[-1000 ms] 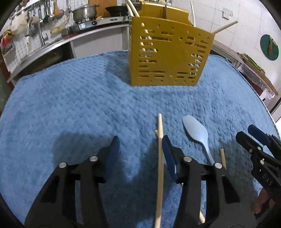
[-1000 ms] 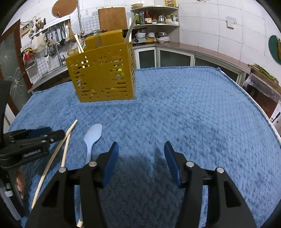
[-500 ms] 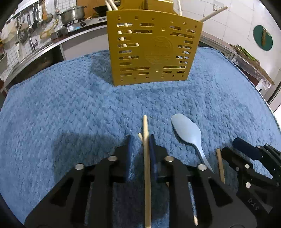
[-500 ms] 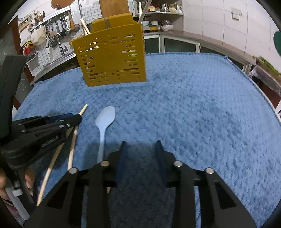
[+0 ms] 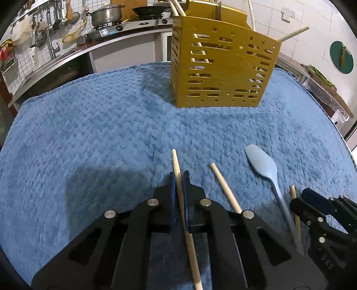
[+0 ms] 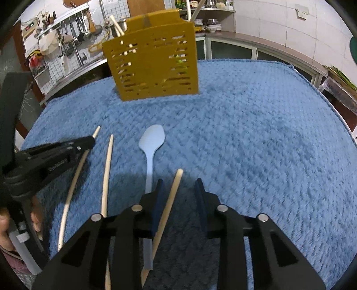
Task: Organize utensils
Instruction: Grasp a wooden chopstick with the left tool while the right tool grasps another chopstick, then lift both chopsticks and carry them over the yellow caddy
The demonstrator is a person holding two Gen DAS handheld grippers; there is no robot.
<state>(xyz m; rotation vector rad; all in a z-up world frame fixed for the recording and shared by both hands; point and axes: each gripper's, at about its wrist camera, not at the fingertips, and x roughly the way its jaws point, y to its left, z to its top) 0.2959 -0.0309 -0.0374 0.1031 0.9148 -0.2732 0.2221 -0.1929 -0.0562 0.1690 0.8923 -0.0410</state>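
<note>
Three chopsticks down on the blue towel [image 5: 89, 133], plus one pale spoon [image 5: 265, 169] — all near the front edge, well apart from the yellow caddy [image 5: 221, 67] standing upright farther back with more sticks poking out of its top. Left gripper [image 5: 179, 176] clamped tight on the first chopstick [image 5: 176, 162], tip jutting forward past the blue pads, shaft running back under the body. Second chopstick [image 5: 223, 187] lying loose just beside, between left gripper and spoon. Right gripper [image 6: 178, 189] parted, jaws straddling the third chopstick [image 6: 173, 191] without pinching it — stick slanting closer to the left pad, clear gap on the other side. Spoon lying flat, bowl toward the caddy, handle slipping under the right gripper's left finger. Seen from the right wrist: left gripper off to the left, first chopstick angling out from its tip. Background all kitchen counter, hanging tools and a pot [image 5: 107, 14] on the stove.
</note>
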